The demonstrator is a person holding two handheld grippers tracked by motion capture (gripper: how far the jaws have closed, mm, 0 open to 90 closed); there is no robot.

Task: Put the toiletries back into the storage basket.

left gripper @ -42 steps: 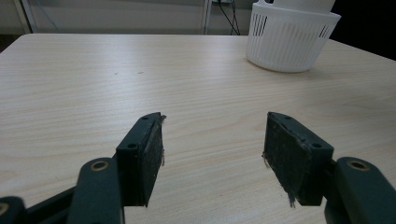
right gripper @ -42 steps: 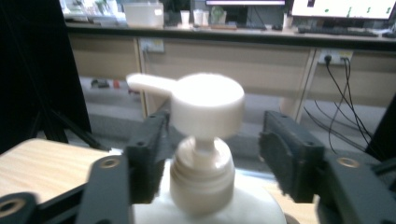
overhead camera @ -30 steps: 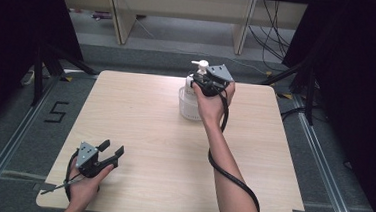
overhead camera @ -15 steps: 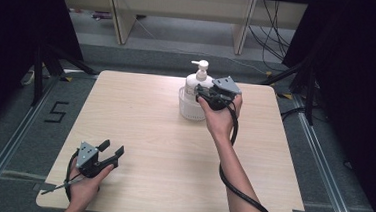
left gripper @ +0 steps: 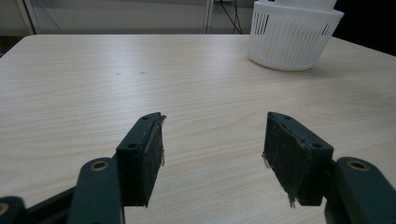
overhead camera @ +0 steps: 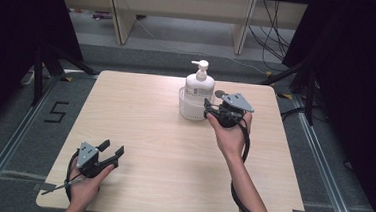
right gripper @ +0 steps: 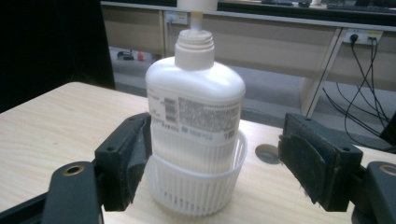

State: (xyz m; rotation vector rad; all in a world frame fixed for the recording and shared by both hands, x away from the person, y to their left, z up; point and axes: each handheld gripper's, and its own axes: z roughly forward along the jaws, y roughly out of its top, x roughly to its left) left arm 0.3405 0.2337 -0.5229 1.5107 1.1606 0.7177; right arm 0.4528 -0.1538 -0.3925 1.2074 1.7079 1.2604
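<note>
Pump bottle (overhead camera: pixel 199 84) stands upright inside the white slotted basket (overhead camera: pixel 191 110), toward the far middle of the desk (overhead camera: pixel 173 150), so the placing part looks done as far as the high view tells. Right tongs (overhead camera: pixel 211 111) sit just beside the basket on its right side, released, jaws spread wide and nothing between them; in the right gripper view the bottle (right gripper: pixel 195 112) is ahead of the gap and off to its left, the left jaw overlapping the basket (right gripper: pixel 198 186) rim in the picture, contact there can't be told. Bottle label faces that camera, pump head cut off at the top edge. Small round hole or cap in the desk just behind the basket, right of it. Left tongs (overhead camera: pixel 111 151) rest on the near left corner of the desk, well apart from the basket, released too, empty; left gripper view has the basket (left gripper: pixel 293 35) far ahead on the right and bare wood between the jaws. Judgement: the work is near its end, bottle seated; what's left is probably just pulling the right hand (overhead camera: pixel 230 139) clear without knocking the basket. Left hand (overhead camera: pixel 84 186) idle.
</note>
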